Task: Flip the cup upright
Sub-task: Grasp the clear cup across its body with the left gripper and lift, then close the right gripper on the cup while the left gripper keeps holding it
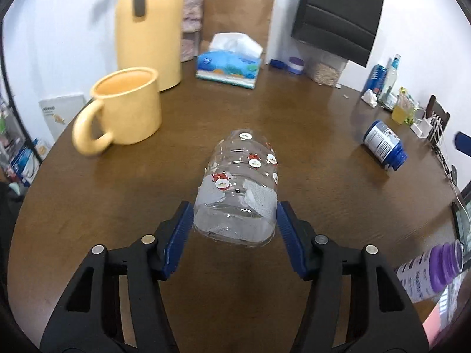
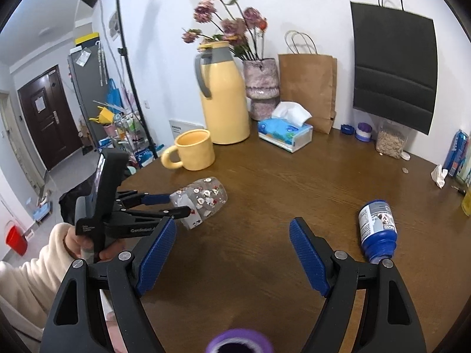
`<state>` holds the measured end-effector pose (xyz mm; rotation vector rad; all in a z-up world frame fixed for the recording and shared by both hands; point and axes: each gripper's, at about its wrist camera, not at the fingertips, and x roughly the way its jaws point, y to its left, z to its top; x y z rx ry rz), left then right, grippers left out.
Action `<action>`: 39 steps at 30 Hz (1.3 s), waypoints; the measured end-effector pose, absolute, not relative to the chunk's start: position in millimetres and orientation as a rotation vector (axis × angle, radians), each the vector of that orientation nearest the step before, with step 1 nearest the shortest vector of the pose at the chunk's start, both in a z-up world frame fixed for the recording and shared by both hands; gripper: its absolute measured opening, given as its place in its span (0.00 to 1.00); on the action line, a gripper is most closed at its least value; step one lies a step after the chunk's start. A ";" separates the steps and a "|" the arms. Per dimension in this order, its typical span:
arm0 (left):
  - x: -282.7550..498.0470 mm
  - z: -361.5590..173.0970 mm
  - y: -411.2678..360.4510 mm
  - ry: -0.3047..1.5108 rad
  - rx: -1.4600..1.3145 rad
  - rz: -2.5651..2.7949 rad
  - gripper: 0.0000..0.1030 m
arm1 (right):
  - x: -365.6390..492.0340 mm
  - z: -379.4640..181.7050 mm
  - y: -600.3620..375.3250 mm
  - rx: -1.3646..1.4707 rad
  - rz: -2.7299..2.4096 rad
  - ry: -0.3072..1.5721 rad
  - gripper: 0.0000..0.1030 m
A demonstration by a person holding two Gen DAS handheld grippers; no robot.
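Gripping a clear plastic cup printed with small red-and-white cartoon figures (image 1: 238, 188), the left gripper (image 1: 235, 223) holds it on its side over a round, dark-brown wooden bench (image 1: 309, 123), blue pads pressed to either flank of the cup near one end, which faces the wrist camera while the other points away; whether the cup touches the wood cannot be told. At far left of the room stand a dark wooden door (image 2: 48, 114), a red bucket (image 2: 16, 239) on the floor and a black light stand (image 2: 129, 70). On the bench, left to right, sit a pale-yellow ceramic mug (image 1: 129, 107), a tall yellow thermos jug with a grey handle (image 2: 223, 94), a mottled pink vase of dried flowers (image 2: 260, 86), a blue tissue box (image 1: 228, 64), a brown paper bag (image 2: 307, 86) and a black paper bag (image 2: 394, 64) against the white wall. A blue-capped bottle (image 2: 376, 229) lies on its side toward the right. The right gripper (image 2: 232, 253) hangs spread wide above bare wood, holding nothing.
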<state>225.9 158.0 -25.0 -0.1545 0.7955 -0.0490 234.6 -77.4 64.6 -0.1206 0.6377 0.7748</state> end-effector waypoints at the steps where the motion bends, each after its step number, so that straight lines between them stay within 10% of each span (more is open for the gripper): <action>1: 230.1 -24.0 153.7 0.799 -0.151 -0.074 0.52 | 240.7 64.0 -79.0 -0.122 0.771 0.643 0.81; 13: 284.3 -28.8 39.5 0.786 0.097 -0.600 0.54 | 341.1 15.7 -113.2 -0.114 0.643 0.776 0.81; 18: 292.9 -32.2 38.0 0.759 0.096 -0.637 0.55 | 349.8 -12.4 -100.3 -0.208 0.616 0.746 0.57; 23: 302.7 -35.7 55.4 0.767 0.066 -0.522 0.88 | 357.8 -17.6 -103.5 -0.110 0.663 0.736 0.54; 39: 322.4 -15.7 95.7 0.845 -0.084 -0.274 0.85 | 353.7 -26.5 -101.5 -0.033 0.731 0.751 0.54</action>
